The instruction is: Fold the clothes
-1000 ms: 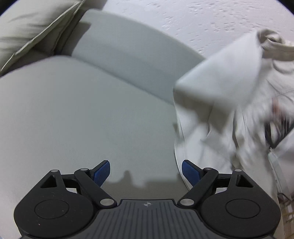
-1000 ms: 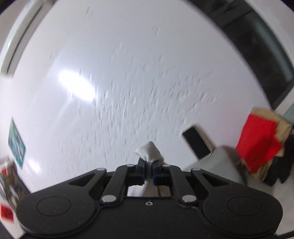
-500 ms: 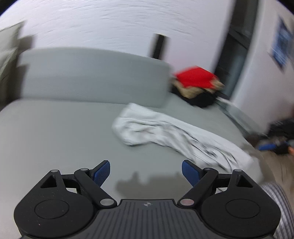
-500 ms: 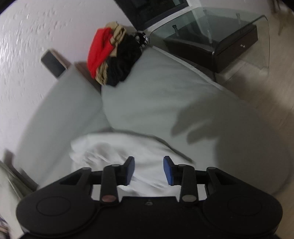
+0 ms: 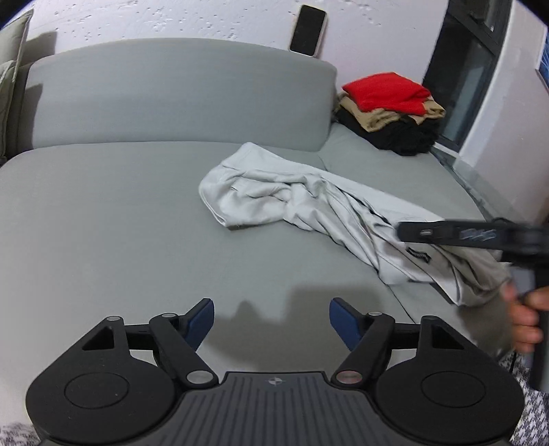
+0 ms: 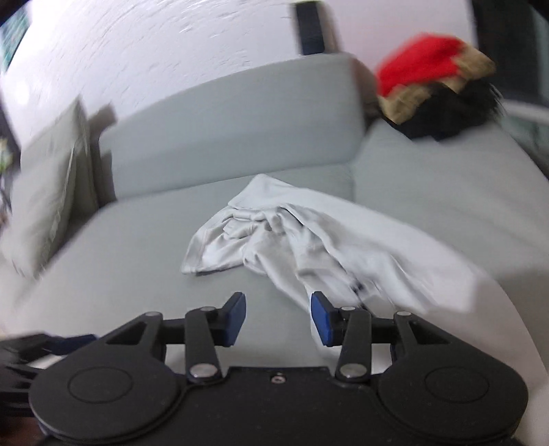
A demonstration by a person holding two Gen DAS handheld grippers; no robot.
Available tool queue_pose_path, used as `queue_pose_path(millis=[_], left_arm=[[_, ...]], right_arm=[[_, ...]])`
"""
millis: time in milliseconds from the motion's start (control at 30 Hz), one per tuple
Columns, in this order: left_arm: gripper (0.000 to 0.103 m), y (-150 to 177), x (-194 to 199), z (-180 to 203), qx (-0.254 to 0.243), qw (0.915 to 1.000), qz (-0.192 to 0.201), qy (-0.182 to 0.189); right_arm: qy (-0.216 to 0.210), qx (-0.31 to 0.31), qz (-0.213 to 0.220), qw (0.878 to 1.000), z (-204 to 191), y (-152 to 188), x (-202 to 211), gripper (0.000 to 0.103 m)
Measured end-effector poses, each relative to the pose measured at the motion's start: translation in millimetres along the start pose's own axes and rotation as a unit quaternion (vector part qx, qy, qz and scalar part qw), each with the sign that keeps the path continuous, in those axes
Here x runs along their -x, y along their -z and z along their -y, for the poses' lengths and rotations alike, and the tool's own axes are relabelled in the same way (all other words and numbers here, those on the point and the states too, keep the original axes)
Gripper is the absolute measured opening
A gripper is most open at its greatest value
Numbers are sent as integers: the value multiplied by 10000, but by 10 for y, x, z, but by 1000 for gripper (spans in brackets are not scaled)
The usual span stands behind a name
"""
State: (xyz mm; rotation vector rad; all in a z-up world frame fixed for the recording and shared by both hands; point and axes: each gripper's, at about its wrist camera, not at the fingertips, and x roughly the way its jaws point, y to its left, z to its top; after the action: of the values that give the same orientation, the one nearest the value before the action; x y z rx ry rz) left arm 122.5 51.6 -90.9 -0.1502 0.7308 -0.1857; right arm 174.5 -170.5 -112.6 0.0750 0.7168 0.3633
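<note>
A crumpled pale grey garment (image 5: 308,206) lies on the grey sofa seat (image 5: 120,223); it also shows in the right wrist view (image 6: 308,240). My left gripper (image 5: 271,320) is open and empty, above the seat's front, apart from the garment. My right gripper (image 6: 278,317) is open and empty, just in front of the garment's near edge. In the left wrist view the right gripper's body (image 5: 480,236) shows side-on over the garment's right end, held by a hand.
A stack of folded clothes, red on top of tan and black (image 5: 394,106), sits at the sofa's far right end. A phone (image 5: 307,30) leans on the wall above the backrest (image 5: 171,96). A cushion (image 6: 44,192) stands at the left.
The right gripper opened and let go of the garment, which dropped from the air onto the sofa seat. Both cameras swung down toward the sofa. The left gripper stayed open.
</note>
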Motion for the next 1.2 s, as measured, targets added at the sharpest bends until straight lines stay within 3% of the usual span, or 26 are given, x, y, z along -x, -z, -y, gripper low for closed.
queue_pose_path(millis=[100, 267, 333, 367, 467, 567, 733, 833, 933, 1067, 1133, 1200], left_arm=[[73, -47, 64, -96, 45, 9997, 216, -88], [73, -125, -64, -300, 503, 9987, 31, 66], [73, -140, -87, -328, 538, 9985, 18, 73], [73, -142, -98, -337, 552, 9985, 7, 70], [73, -129, -103, -365, 610, 9981, -39, 53], [73, -115, -67, -392, 658, 9978, 17, -76], [73, -105, 116, -473, 955, 9951, 153, -217], [73, -70, 300, -552, 1249, 9917, 274, -111], [73, -17, 453, -651, 1574, 9871, 264, 88], [73, 77, 492, -749, 1858, 9824, -30, 181], [72, 113, 456, -760, 1914, 9810, -220, 242], [70, 130, 380, -752, 1984, 9785, -394, 415]], right_arm=[[264, 600, 58, 9978, -153, -17, -260, 43], [998, 1050, 31, 9895, -160, -8, -578, 41], [1106, 1088, 32, 9879, -101, -9, -646, 25], [1127, 1098, 33, 9875, -79, -12, -669, 10], [1109, 1060, 110, 9881, -80, -45, -646, 6], [774, 944, 367, 9918, -203, -120, -341, 6], [-164, 741, 785, 9940, -605, -55, 590, 6], [-609, 923, 643, 9918, -881, 226, 1053, 6], [-709, 1092, 106, 9914, -1001, 610, 1131, 6], [-622, 992, -686, 9907, -899, 964, 1011, 13], [-607, 814, -798, 9916, -756, 1037, 1021, 31], [-685, 492, -427, 9955, -541, 1012, 1149, 53]])
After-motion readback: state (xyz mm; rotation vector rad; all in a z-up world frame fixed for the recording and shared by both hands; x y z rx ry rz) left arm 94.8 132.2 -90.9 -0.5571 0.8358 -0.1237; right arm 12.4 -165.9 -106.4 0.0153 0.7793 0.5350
